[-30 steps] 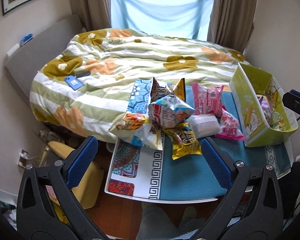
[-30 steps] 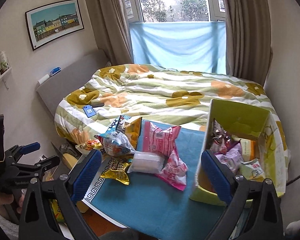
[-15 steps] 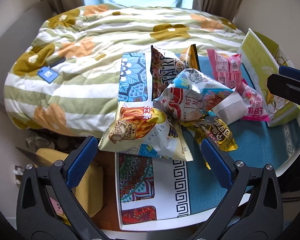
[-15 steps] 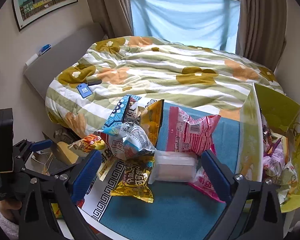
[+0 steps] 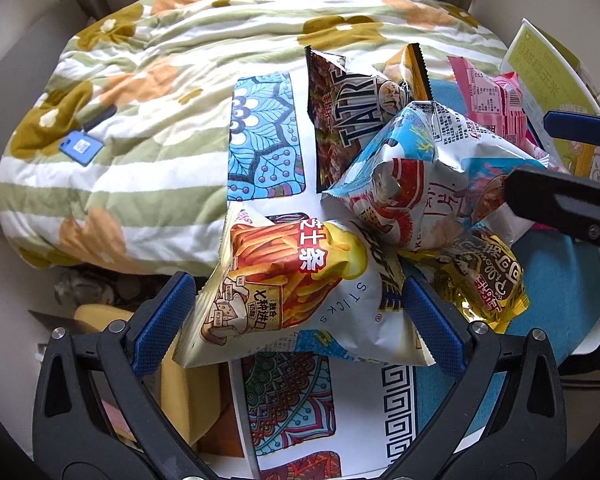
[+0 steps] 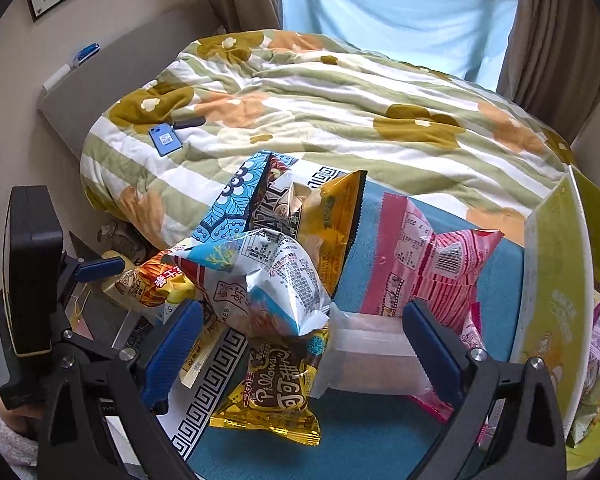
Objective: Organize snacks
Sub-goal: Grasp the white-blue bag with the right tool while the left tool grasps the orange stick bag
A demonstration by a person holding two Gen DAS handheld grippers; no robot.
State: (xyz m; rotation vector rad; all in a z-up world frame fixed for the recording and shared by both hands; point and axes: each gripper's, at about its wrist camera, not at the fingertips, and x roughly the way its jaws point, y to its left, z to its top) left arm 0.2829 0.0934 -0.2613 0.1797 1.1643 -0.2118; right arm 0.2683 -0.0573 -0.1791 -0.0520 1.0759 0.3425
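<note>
A pile of snack bags lies on a small table with a blue patterned cloth (image 5: 268, 400). My left gripper (image 5: 296, 312) is open, its fingers on either side of a cheese-stick bag (image 5: 288, 292) at the pile's near left edge. My right gripper (image 6: 300, 332) is open, low over a blue-and-white shrimp-chip bag (image 6: 268, 280), a yellow Pillows bag (image 6: 276, 396) and a clear-wrapped white pack (image 6: 368, 352). A dark brown bag (image 5: 344, 116) and a pink bag (image 6: 432, 264) lie behind. A green box (image 6: 548, 280) with snacks inside stands at the right.
A bed with a flowered quilt (image 6: 320, 112) lies just beyond the table, with a blue phone (image 6: 164, 140) on it. Yellow items (image 5: 180, 396) lie on the floor left of the table. The right gripper shows at the right edge of the left wrist view (image 5: 564, 196).
Both grippers have moved down and closer to the snack pile. The left one now straddles the cheese-stick bag; the right one is now low over the shrimp-chip bag and white pack.
</note>
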